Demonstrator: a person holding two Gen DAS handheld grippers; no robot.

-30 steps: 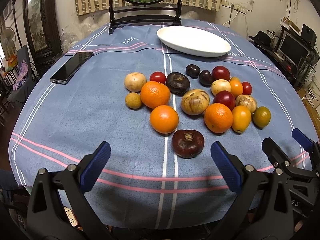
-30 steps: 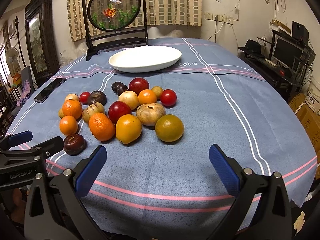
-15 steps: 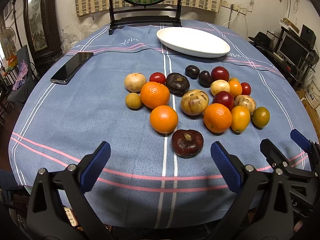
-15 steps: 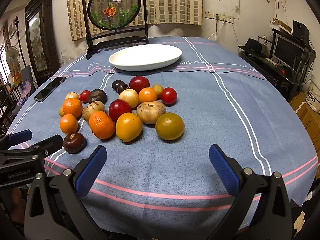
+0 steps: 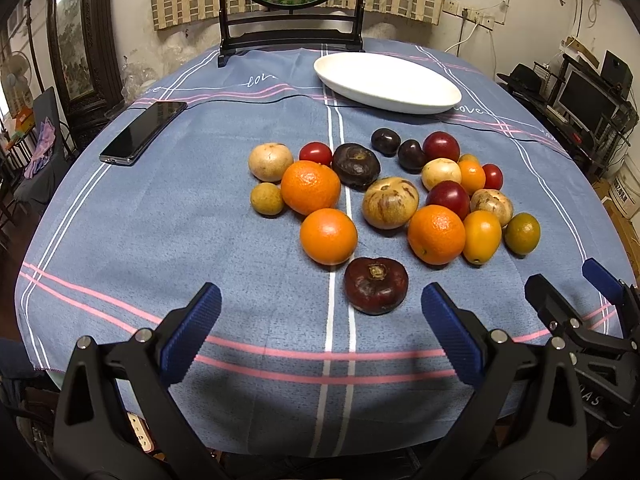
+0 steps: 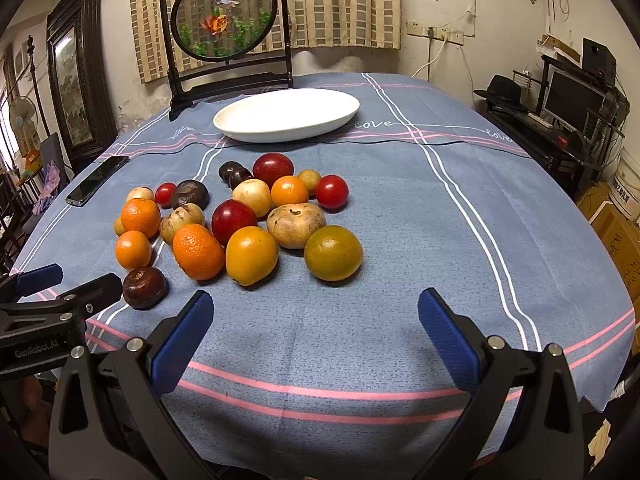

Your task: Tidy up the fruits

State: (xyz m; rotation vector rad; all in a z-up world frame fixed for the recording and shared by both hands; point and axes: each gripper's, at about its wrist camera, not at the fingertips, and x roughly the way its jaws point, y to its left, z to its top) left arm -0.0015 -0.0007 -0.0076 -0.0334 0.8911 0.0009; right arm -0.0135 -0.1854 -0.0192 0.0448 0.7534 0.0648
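- Table (image 5: 120, 240), round, under a blue striped cloth; fruits lie loose mid-table, clustered toward its right side, none on the plate yet.
- White oval plate (image 5: 386, 82) sits empty near the far edge, well apart from the pile; likely destination, rigid and breakable, best left where it stands.
- Left gripper (image 5: 320, 328) hovers over the near edge, jaws spread wide, holding nothing.
- Right gripper (image 6: 316, 332) hangs beside it over the near edge, equally spread and empty.
- Oranges, e.g. the nearest one (image 5: 328, 236): firm, moderately heavy, pebbled skin should grip well; take across the widest girth.
- Dark maroon fruit (image 5: 376, 285), nearest the left gripper, squat with a stem scar up; probably softer, so a light pinch on the flanks.
- Yellow-green citrus (image 6: 333, 253), closest to the right gripper, stands clear on its right side; easy access.
- Small red tomatoes, e.g. (image 6: 332, 191): smooth, slippery, bruisable; gentlest squeeze, and they roll.
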